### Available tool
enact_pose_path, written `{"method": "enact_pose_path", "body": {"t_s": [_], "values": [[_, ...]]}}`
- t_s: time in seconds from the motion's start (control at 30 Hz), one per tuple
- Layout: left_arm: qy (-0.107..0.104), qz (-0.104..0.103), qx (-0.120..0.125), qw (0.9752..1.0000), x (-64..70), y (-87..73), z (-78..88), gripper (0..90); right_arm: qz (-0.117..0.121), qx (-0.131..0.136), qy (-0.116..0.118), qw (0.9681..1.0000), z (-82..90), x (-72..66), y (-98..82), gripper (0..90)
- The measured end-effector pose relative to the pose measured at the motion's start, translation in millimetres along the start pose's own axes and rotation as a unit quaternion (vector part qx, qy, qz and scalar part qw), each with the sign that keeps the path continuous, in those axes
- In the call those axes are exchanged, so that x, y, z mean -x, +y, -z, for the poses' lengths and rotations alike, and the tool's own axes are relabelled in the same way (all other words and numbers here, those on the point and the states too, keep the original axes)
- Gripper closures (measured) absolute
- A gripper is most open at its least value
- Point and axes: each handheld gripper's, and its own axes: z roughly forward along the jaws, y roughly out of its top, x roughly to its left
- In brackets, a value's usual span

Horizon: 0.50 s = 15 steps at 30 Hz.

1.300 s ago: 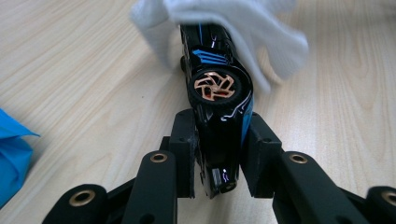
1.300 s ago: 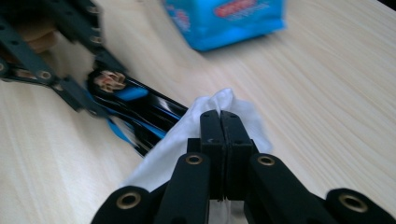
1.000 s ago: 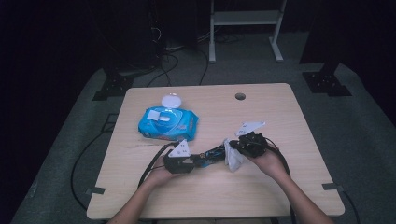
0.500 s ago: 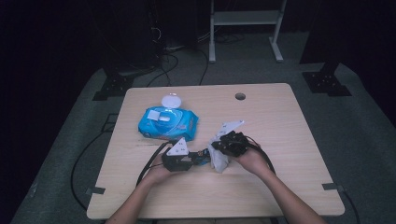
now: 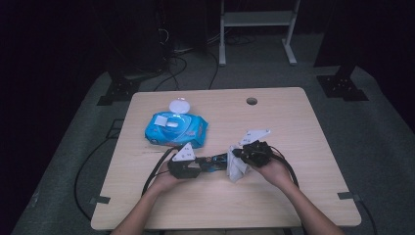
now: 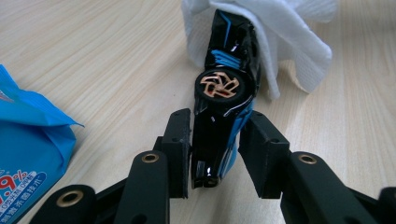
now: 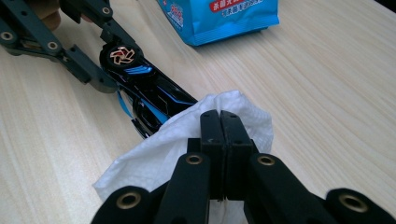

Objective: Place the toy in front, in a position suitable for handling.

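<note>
A black and blue toy car (image 6: 229, 60) with a copper wheel lies on its side on the wooden table (image 5: 293, 122). My left gripper (image 6: 215, 130) holds its rear end between the pads; the jaws have just been opening a little, and the car is still between them, touched on both sides. My right gripper (image 7: 219, 121) is shut on a white wipe (image 7: 154, 149), which drapes over the car's front end (image 7: 154, 95). In the high view the two grippers meet near the table's middle front, left gripper (image 5: 209, 160) and right gripper (image 5: 236, 160) with the wipe (image 5: 238, 171).
A blue pack of wet wipes (image 5: 173, 128) with its white lid flipped open lies behind the left hand. A cable hole (image 5: 251, 101) sits near the table's far edge. Cables trail from both grippers over the front of the table.
The right gripper with the wipe slid left along the car toward the left gripper, then came back a little to the right. The left hand stayed in place.
</note>
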Motion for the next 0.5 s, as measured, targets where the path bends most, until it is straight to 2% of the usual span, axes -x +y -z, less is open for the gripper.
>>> {"method": "enact_pose_path", "body": {"t_s": [0.07,0.13,0.23,0.3,0.4,0.5], "values": [[0.01,-0.017,0.0,0.9998,3.8,0.5,0.3,64.0,0.0,0.009,-0.002,1.0,1.8,-2.5,-3.6,88.6],[0.019,-0.025,0.003,0.9995,7.6,0.0,-0.2,64.0,0.001,0.012,-0.004,0.9999,3.3,-3.8,-5.7,88.7],[0.042,-0.048,0.002,0.998,14.1,0.9,-1.8,63.9,0.005,0.019,-0.012,0.9997,5.3,-6.8,-8.9,88.8],[0.049,-0.057,0.003,0.9972,16.2,1.3,-3.3,63.8,0.003,0.021,-0.014,0.9997,6.0,-7.2,-9.9,88.8],[0.04,-0.049,0.006,0.998,16.1,0.1,-2.9,62.7,-0.005,0.029,-0.009,0.9995,8.9,-9.3,-14.4,88.8],[0.014,-0.029,0.006,0.9995,16.6,-0.4,-3.5,56.2,-0.003,0.031,-0.003,0.9995,12.7,-13.5,-18.8,88.8]]}}
